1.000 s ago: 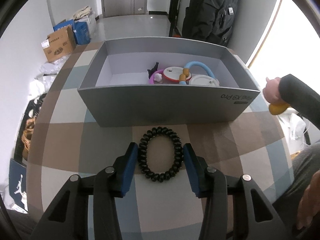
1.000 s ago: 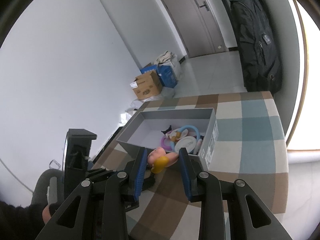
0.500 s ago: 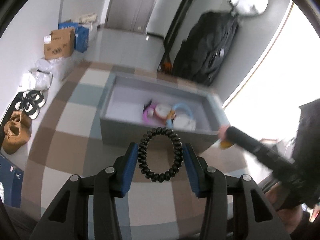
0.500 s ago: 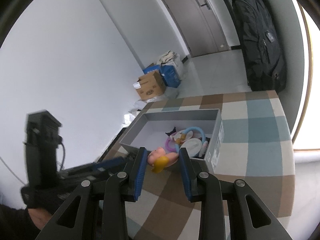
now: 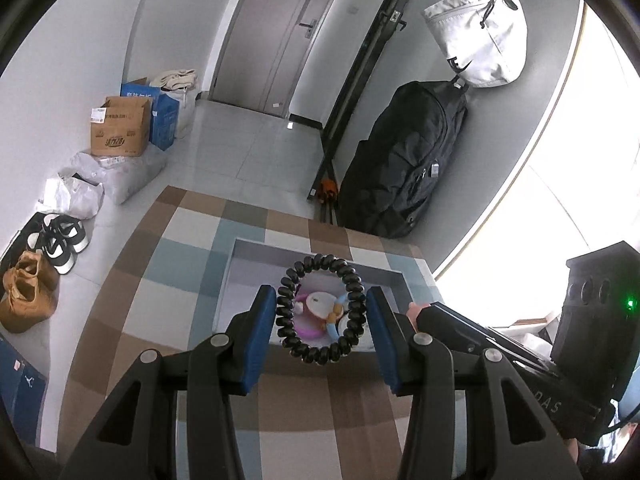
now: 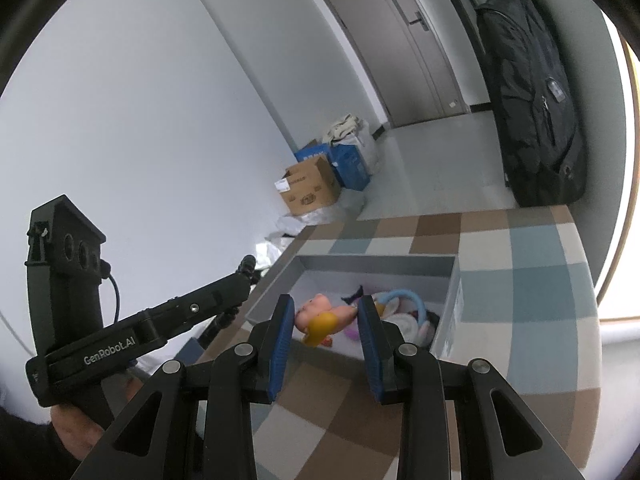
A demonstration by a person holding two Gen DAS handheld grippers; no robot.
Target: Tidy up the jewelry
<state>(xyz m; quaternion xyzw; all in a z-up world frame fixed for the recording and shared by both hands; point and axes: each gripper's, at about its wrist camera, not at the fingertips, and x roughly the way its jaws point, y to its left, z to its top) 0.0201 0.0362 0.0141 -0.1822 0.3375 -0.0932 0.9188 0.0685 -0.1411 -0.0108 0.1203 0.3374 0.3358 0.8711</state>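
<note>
Blue pads of the left gripper (image 5: 321,320) press on both sides of a black spiral hair tie (image 5: 321,309) in the left wrist view, so the gripper is holding it. The hair tie is up in the air, above the grey box (image 5: 256,249). The box sits on a desk with a checked cloth (image 5: 160,292) of brown, blue and white squares. Through the ring of the hair tie you can see things lying in the box — a pink piece (image 5: 306,325) and a white round one (image 5: 319,302). At the right, the other gripper (image 5: 472,330) reaches toward the box. Past the desk there is a black backpack (image 5: 404,168) by the wall, a white bag (image 5: 480,36) hanging above it, a cardboard box (image 5: 120,126) and some shoes (image 5: 44,264) on the floor.

In the right wrist view, the right gripper (image 6: 326,320) holds a small doll with yellow hair (image 6: 322,318) between its blue pads. The doll is in the air, over the near edge of the grey box (image 6: 376,266). Inside the box lie a light blue ring (image 6: 404,296), a white round thing (image 6: 406,326) and a little black clip (image 6: 354,296). At the left, the left gripper (image 6: 246,266) points toward the box — from this side I cannot tell how wide its jaws are. A hand (image 6: 86,432) holds its black handle.
</note>
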